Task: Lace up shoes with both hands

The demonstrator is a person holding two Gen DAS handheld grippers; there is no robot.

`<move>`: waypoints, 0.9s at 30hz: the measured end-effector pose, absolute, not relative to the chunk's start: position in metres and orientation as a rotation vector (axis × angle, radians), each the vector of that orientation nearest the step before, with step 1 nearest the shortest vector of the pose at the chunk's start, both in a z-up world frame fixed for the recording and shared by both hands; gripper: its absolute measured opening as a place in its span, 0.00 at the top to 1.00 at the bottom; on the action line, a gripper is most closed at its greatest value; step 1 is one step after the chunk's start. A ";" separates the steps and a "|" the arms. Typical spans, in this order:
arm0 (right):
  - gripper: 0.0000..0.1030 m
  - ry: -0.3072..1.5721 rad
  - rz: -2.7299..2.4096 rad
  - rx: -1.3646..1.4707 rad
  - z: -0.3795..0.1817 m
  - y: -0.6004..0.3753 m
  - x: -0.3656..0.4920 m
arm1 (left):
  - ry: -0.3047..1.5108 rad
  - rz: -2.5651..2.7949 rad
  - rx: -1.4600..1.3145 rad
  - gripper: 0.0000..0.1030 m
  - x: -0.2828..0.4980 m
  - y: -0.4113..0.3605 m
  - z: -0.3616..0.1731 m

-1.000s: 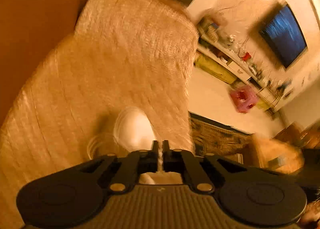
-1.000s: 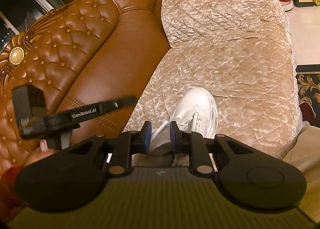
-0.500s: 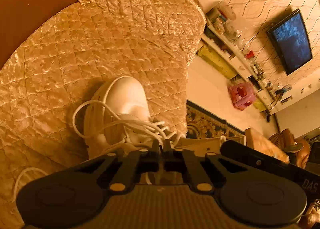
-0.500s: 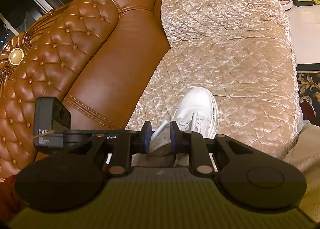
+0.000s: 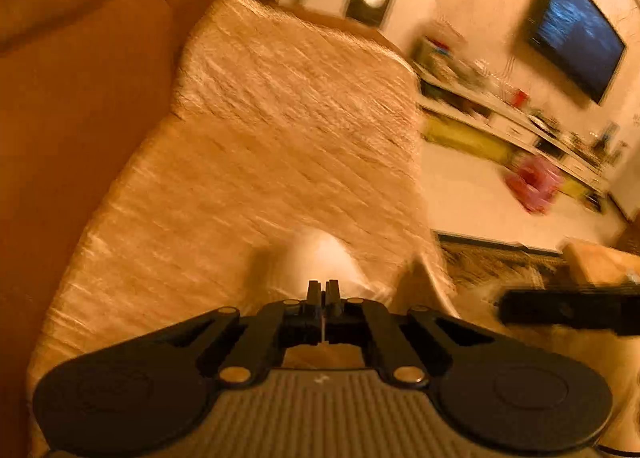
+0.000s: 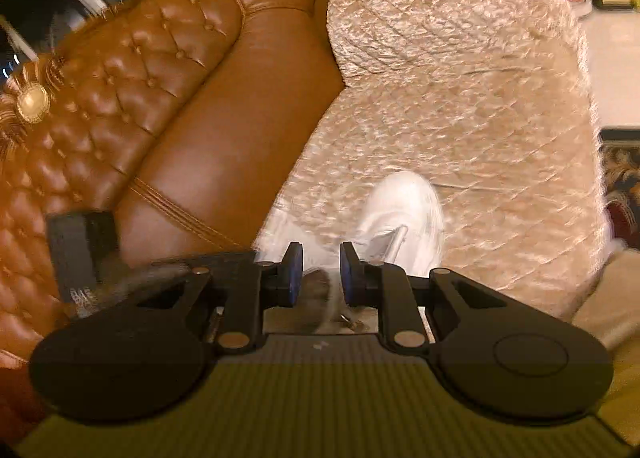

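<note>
A: Left claw (image 5: 322,290)? 
B: Pressed together, nothing visibly pinched between the tips; the view is smeared.
A: Right claw (image 6: 320,272)?
B: Blue pads (image 6: 295,274) stand apart with a gap; cannot tell if they clamp anything. A blurred white lace strand (image 6: 334,298) runs low through that gap.
A: Where is the white low-top sneaker (image 6: 404,213)?
B: It sits on the quilted cream velvet seat cover (image 6: 460,97) of the brown tufted leather sofa (image 6: 160,97), toe pointing away, just beyond both claws. In the left view it is a pale blur (image 5: 320,258) past the tips.
A: Anything else?
B: Dark wall-mounted television (image 5: 576,33) at far right
</note>
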State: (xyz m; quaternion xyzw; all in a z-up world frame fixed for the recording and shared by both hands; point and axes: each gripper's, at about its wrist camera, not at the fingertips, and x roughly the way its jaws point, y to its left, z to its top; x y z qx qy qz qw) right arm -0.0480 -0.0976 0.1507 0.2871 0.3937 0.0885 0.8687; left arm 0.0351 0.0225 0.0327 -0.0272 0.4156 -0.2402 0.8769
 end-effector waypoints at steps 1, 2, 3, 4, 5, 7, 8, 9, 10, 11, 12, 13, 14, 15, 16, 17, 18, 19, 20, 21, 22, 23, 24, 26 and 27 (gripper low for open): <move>0.77 0.827 0.185 0.598 0.150 -0.097 -0.048 | 0.857 -0.478 -0.065 1.00 0.037 0.030 0.036; 0.77 0.830 0.187 0.601 0.150 -0.097 -0.048 | 0.847 -0.456 -0.074 1.00 0.040 0.037 0.039; 0.77 0.829 0.191 0.605 0.150 -0.097 -0.048 | 0.834 -0.446 -0.085 1.00 0.041 0.041 0.043; 0.77 0.827 0.198 0.607 0.151 -0.098 -0.048 | 0.821 -0.437 -0.095 1.00 0.042 0.046 0.047; 0.77 0.825 0.210 0.612 0.152 -0.097 -0.047 | 0.807 -0.428 -0.106 1.00 0.043 0.050 0.052; 0.77 0.816 0.247 0.615 0.156 -0.095 -0.044 | 0.764 -0.416 -0.137 1.00 0.046 0.058 0.066; 0.77 0.808 0.265 0.603 0.160 -0.094 -0.042 | 0.733 -0.415 -0.147 1.00 0.047 0.062 0.076; 0.77 0.799 0.281 0.569 0.167 -0.093 -0.037 | 0.703 -0.426 -0.154 1.00 0.047 0.065 0.088; 0.77 0.788 0.298 0.525 0.175 -0.091 -0.031 | 0.673 -0.437 -0.159 1.00 0.047 0.068 0.101; 0.77 0.776 0.315 0.473 0.183 -0.088 -0.023 | 0.648 -0.449 -0.162 1.00 0.045 0.069 0.110; 0.75 0.766 0.331 0.404 0.190 -0.084 -0.012 | 0.623 -0.461 -0.165 1.00 0.043 0.069 0.120; 0.59 0.766 0.346 0.334 0.196 -0.079 0.001 | 0.599 -0.472 -0.167 1.00 0.041 0.070 0.130; 0.52 0.774 0.377 0.276 0.199 -0.072 0.014 | 0.574 -0.484 -0.170 1.00 0.039 0.070 0.140; 0.49 0.786 0.422 0.221 0.201 -0.062 0.027 | 0.566 -0.492 -0.170 1.00 0.036 0.071 0.145; 0.49 0.802 0.473 0.169 0.201 -0.051 0.039 | 0.558 -0.501 -0.170 1.00 0.033 0.071 0.150; 0.49 0.823 0.528 0.122 0.198 -0.040 0.049 | 0.550 -0.509 -0.170 1.00 0.031 0.071 0.155; 0.49 0.833 0.554 0.081 0.195 -0.030 0.056 | 0.553 -0.506 -0.173 1.00 0.030 0.073 0.155; 0.49 0.832 0.548 0.055 0.192 -0.023 0.060 | 0.555 -0.503 -0.175 1.00 0.029 0.076 0.156; 0.55 0.829 0.533 0.039 0.189 -0.017 0.063 | 0.558 -0.500 -0.177 1.00 0.028 0.078 0.156; 0.92 0.827 0.526 0.048 0.187 -0.015 0.066 | 0.561 -0.497 -0.180 0.99 0.027 0.080 0.156; 0.96 0.824 0.524 0.091 0.187 -0.018 0.066 | 0.566 -0.486 -0.186 0.99 0.028 0.083 0.155; 0.96 0.819 0.514 0.130 0.187 -0.021 0.064 | 0.572 -0.492 -0.202 0.99 0.029 0.087 0.151; 0.96 0.811 0.507 0.157 0.189 -0.024 0.062 | 0.576 -0.514 -0.213 0.92 0.030 0.089 0.147; 0.96 0.780 0.503 0.274 0.201 -0.039 0.058 | 0.609 -0.600 -0.219 0.67 0.030 0.087 0.135; 0.96 0.751 0.502 0.341 0.211 -0.051 0.058 | 0.623 -0.618 -0.203 0.52 0.030 0.082 0.129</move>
